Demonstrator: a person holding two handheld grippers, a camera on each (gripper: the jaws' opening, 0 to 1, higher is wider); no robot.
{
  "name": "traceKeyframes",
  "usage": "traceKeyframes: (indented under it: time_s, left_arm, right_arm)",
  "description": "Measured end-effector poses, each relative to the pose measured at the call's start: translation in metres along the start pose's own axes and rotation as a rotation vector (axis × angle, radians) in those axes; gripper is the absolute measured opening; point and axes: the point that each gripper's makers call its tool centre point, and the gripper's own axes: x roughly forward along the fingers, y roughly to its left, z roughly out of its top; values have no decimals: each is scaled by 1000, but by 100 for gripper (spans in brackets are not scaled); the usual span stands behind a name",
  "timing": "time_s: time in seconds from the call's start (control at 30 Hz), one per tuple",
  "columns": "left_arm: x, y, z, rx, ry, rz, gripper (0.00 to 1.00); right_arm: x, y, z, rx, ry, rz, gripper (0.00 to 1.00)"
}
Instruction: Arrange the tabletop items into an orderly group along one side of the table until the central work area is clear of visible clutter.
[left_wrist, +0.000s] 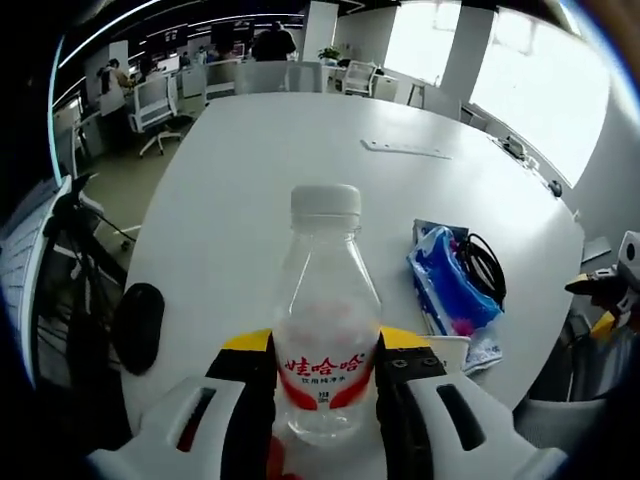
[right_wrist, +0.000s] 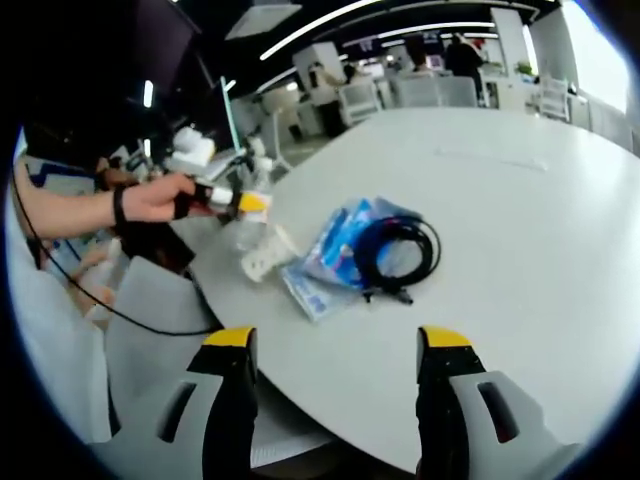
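Bottle (left_wrist: 325, 320) sits right up front in the left gripper view, lower centre, clamped between our left tool (left_wrist: 325, 375) jaws: clear plastic, white cap, red label, upright. In the right gripper view we see the same bottle at centre left, held at the near edge of the surface (right_wrist: 520, 200).

Right tool (right_wrist: 335, 345) is spread wide at the bottom of its view with nothing between the jaws, hanging over the near edge of the surface.

Blue packet (right_wrist: 335, 250) lies centre frame in the right gripper view, with a coiled black cable (right_wrist: 400, 250) resting on top of it. A small white block (right_wrist: 262, 262) lies just left of the packet, touching or nearly so; we can't tell what it is. Black mouse (left_wrist: 138, 325) sits at the lower left of the left gripper view, near the surface edge, well apart from the packet.

Progress, as we judge it: early. Bottle is in hand but not yet placed. Packet, cable, block and mouse are loosely near one edge, not lined up. Far part of the surface carries just a flat pale strip (left_wrist: 405, 148). Left to do: set the bottle down beside the packet, pull the mouse in, tidy the row.
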Motion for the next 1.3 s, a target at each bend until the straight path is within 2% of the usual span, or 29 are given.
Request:
traceKeyframes:
  time_s: [0.6, 0.87, 1.23, 1.3]
  left_arm:
    - [-21, 0, -13, 18, -33, 41, 37]
    - [-31, 2, -22, 58, -47, 60, 37]
    - [-44, 3, -40, 59, -87, 93, 37]
    - [-45, 4, -42, 91, -98, 117, 37]
  right_arm:
    - [1, 2, 1, -10, 1, 10, 63]
    - [2, 4, 3, -18, -5, 14, 63]
    - [-2, 5, -6, -9, 1, 10, 63]
    - [-2, 6, -7, -9, 2, 11, 63]
